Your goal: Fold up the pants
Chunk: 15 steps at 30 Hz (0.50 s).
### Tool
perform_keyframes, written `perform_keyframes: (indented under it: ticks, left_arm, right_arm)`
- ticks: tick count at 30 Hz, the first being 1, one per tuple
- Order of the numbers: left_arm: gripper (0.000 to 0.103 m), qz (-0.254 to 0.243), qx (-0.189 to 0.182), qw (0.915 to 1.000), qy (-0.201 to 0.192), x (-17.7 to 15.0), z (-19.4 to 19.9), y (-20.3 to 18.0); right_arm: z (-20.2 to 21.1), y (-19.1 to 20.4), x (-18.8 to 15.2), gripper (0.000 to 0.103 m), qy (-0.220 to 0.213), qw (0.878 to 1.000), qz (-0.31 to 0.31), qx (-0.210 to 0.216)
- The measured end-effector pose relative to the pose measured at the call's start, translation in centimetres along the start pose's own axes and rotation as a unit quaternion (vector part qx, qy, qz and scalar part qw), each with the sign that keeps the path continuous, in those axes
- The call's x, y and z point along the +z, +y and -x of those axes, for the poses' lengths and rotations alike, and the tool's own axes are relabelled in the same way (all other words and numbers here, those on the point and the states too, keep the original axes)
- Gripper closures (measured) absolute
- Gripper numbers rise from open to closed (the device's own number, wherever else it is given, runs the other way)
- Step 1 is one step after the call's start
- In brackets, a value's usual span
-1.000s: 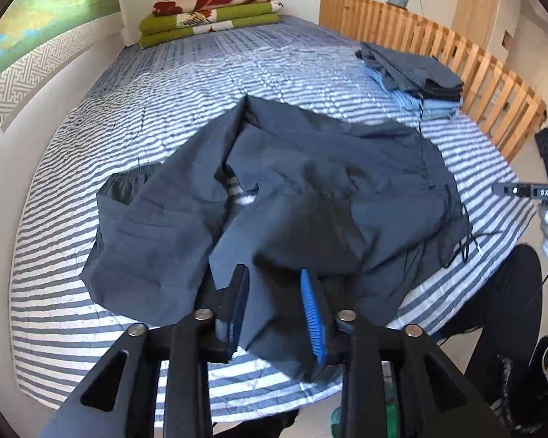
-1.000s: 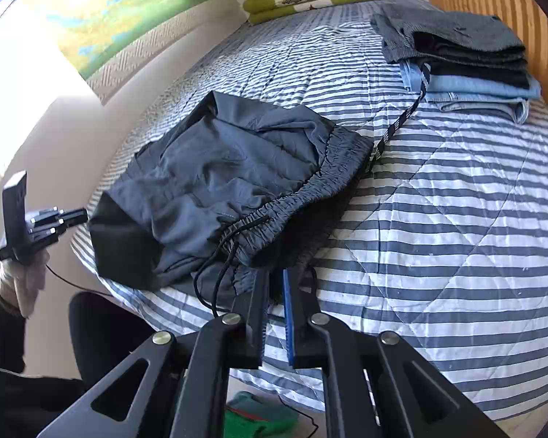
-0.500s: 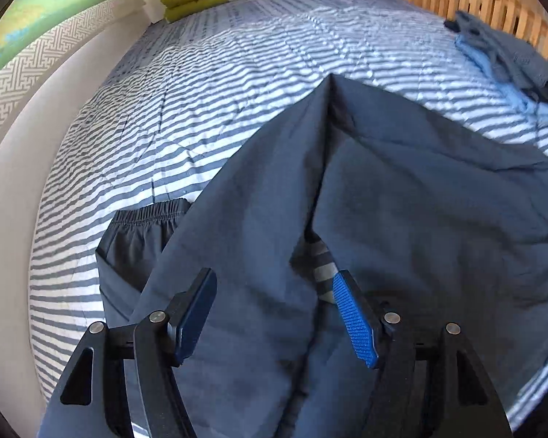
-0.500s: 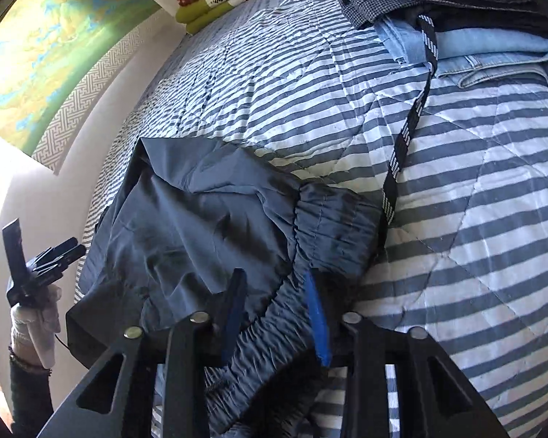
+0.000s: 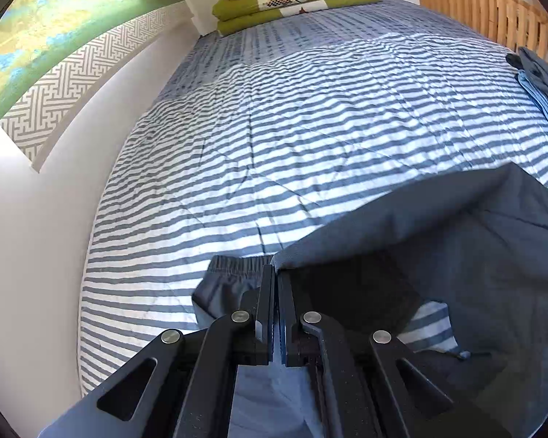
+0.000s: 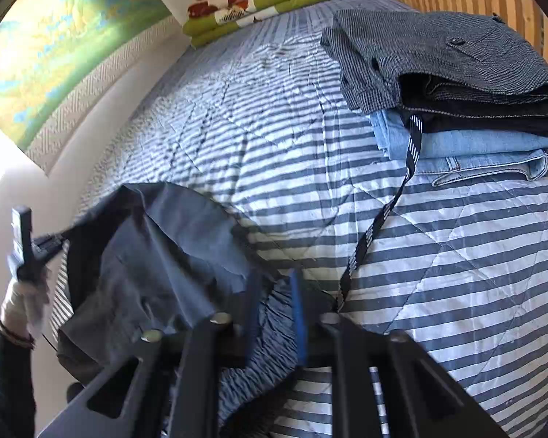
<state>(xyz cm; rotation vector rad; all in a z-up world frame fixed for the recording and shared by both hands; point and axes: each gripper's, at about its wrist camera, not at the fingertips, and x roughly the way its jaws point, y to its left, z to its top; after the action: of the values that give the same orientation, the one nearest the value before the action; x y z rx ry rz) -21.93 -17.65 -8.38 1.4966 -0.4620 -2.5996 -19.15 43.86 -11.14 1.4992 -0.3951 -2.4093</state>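
Dark pants [image 5: 438, 255] lay rumpled across the lower part of both views on a striped bedspread [image 5: 310, 116]. The left gripper [image 5: 276, 273] had just snapped closed at a fabric edge. The right gripper [image 6: 274, 292] had just been opening, its jaws apart astride the gathered waistband [image 6: 270, 346].

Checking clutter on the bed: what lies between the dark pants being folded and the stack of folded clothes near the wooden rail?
In the right wrist view, mostly bare striped quilt, crossed by one black patterned strap running from the stack toward the dark pants.
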Motion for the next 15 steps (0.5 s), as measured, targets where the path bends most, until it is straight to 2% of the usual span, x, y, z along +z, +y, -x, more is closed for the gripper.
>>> perform_keyframes:
  ticks: [1,5,7,8,9,10,11,14,15]
  left_arm:
    - [0.102,0.004,-0.003,1.0000,-0.002,0.5,0.1,0.5]
    - [0.102,0.014,-0.004,0.9999,-0.007,2.0,0.1,1.6]
    - [0.102,0.006,-0.004,0.9999,-0.012,2.3,0.2,1.8]
    - [0.102,0.003,0.004,0.9998,-0.019,2.5,0.6,1.9]
    - [0.102,0.003,0.007,0.9997,-0.025,2.7,1.0,2.2]
    - [0.102,0.007,0.007,0.9996,-0.028,2.9,1.5,2.5]
    - [0.102,0.013,0.006,0.9994,-0.031,3.4,1.9,3.2]
    - [0.102,0.023,0.016,0.9987,-0.042,5.7,2.6,4.8]
    - [0.102,0.022,0.020,0.9985,-0.046,6.5,2.7,5.0]
  right_arm:
    - [-0.6,0.0,-0.2,0.064,0.001,1.000,0.006,-0.007]
    - [-3.2,0.9,-1.1,0.064,0.027,0.998,0.051,-0.013]
    - [-4.2,2.2,-1.3,0.064,0.020,0.994,0.094,-0.053]
    - [-4.6,2.7,-1.4,0.072,0.021,0.991,0.113,-0.069]
    - [-4.9,3.2,-1.3,0.096,0.026,0.988,0.127,-0.083]
    - [-4.9,3.4,-1.1,0.101,0.032,0.986,0.133,-0.092]
    - [-4.6,3.5,-0.6,0.103,0.029,0.986,0.136,-0.093]
    - [-1.9,3.8,2.0,0.103,-0.027,0.981,0.148,-0.120]
    - [-1.0,3.8,3.2,0.103,-0.041,0.982,0.145,-0.117]
